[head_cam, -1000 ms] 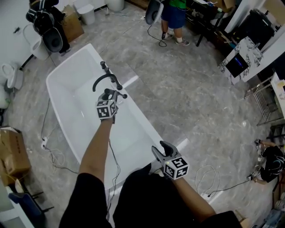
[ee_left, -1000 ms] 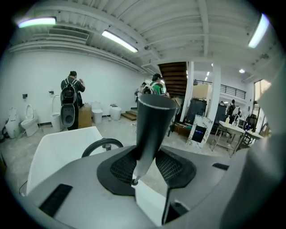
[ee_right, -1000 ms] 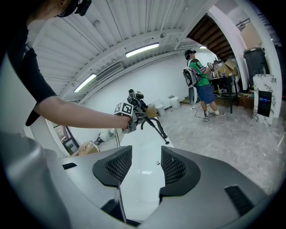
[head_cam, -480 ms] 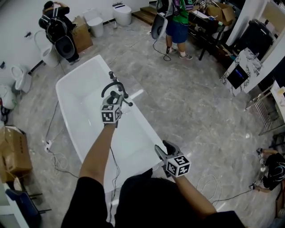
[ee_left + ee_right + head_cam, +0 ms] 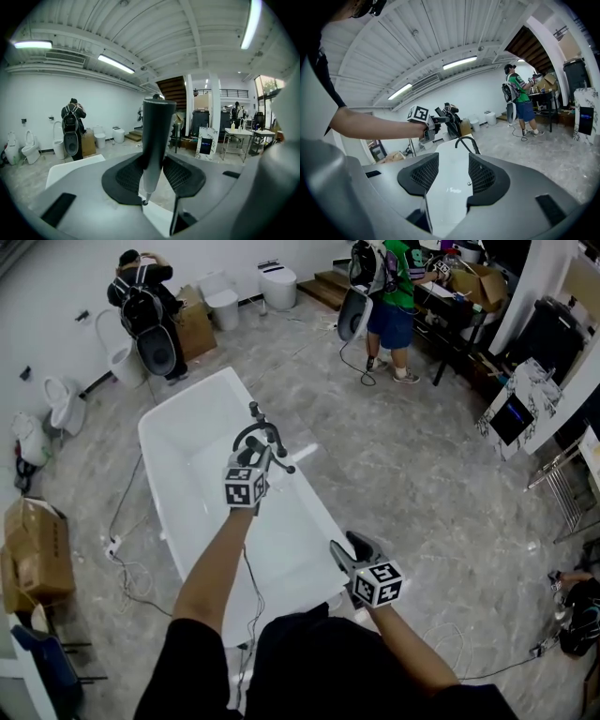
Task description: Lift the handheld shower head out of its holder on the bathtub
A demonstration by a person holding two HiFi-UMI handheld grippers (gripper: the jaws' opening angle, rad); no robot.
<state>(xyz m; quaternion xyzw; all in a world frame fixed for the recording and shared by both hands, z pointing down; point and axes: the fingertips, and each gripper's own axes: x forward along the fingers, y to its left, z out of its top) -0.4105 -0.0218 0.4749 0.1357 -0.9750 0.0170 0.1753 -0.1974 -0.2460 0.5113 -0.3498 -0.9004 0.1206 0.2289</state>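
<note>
My left tool (image 5: 152,174) is clamped mid-handle on the handheld shower head (image 5: 157,136), upright above the bathtub's (image 5: 178,432) right rim by the faucet (image 5: 255,433), right tool (image 5: 349,549) open and empty; I judge it light, rigid, slick, best gripped mid-handle.

Grey marbled floor (image 5: 403,493) carried the white bathtub (image 5: 185,396) at centre; a cardboard box (image 5: 37,554) sat at the left edge, loose cables (image 5: 127,573) trailed beside the tub, a toilet (image 5: 278,284) stood far back
</note>
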